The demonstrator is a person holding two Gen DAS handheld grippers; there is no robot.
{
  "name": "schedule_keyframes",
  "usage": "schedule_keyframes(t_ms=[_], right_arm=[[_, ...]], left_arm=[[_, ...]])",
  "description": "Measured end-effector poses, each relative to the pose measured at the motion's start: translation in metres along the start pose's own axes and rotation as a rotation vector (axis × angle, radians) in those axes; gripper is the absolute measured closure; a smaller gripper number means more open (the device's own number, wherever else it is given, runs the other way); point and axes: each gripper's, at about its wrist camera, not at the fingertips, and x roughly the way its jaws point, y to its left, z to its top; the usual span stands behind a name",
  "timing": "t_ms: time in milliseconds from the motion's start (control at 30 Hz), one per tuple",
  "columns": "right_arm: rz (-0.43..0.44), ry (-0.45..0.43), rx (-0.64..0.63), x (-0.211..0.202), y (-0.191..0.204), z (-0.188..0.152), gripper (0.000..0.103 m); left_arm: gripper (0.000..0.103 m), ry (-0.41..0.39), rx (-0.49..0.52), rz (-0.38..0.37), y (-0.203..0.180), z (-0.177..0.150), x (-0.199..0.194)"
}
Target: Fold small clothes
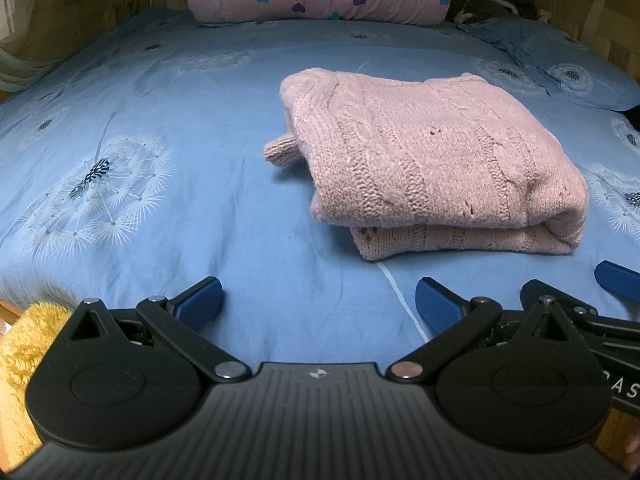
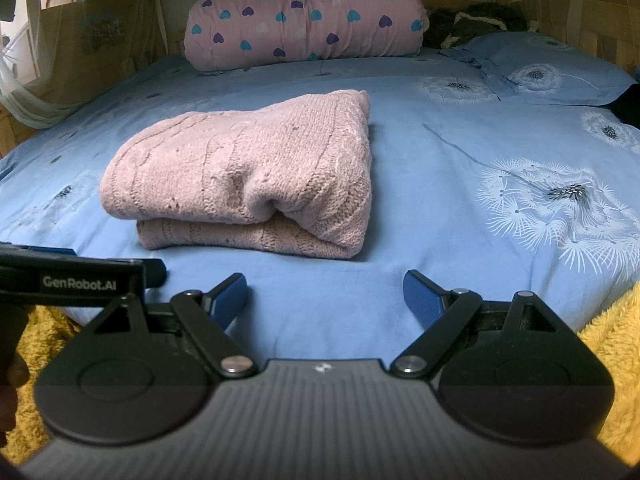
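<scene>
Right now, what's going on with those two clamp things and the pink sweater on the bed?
A person holds a two-finger gripper in each hand, folding clothes. The pink sweater lies folded on the blue bed sheet, one cuff poking out at its side. Neither gripper touches it: the left gripper and right gripper both hover open over the sheet's near edge, holding nothing. A heart-print quilt sits rolled at the head of the bed.
</scene>
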Motion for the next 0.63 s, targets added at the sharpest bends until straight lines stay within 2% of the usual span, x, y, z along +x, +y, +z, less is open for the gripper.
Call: schedule_keyframes(t_ms=[633], right_arm=[[-0.001,0.003,-0.001,-0.0008,-0.0003,-0.0006,0.016]], left_arm=[[0.000,0.011,0.005,0.003,0.0018,0.0003,0.0026]])
